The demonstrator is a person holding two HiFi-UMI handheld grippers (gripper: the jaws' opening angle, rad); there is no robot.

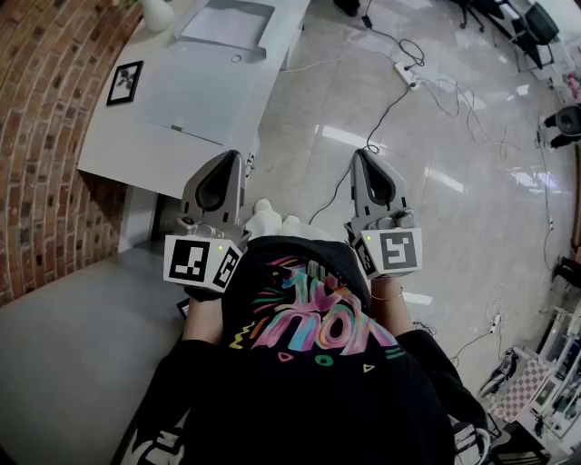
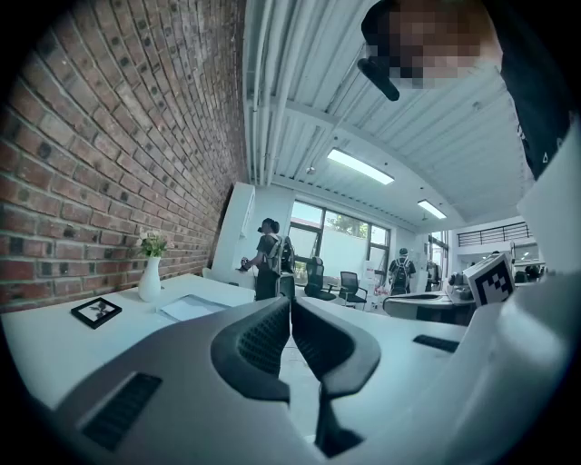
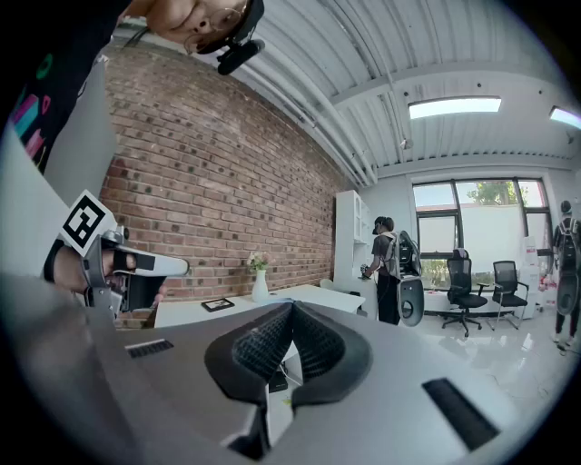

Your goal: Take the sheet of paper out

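Note:
A white desk (image 1: 172,118) stands ahead and to the left against the brick wall. At its far end lies a flat grey tray-like device (image 1: 225,29) with a pale sheet (image 1: 218,25) on it; the left gripper view shows the same sheet (image 2: 192,307). My left gripper (image 1: 238,156) and right gripper (image 1: 360,154) are held side by side at chest height, well short of the desk's far end. Both are shut with nothing between the jaws, as the left gripper view (image 2: 290,301) and the right gripper view (image 3: 292,309) show.
A black picture frame (image 1: 124,82) and a white vase (image 1: 156,13) sit on the desk near the wall. Cables and a power strip (image 1: 406,74) lie on the glossy floor ahead. A person (image 2: 270,257) with a backpack stands beyond the desk, with office chairs (image 3: 461,281) behind.

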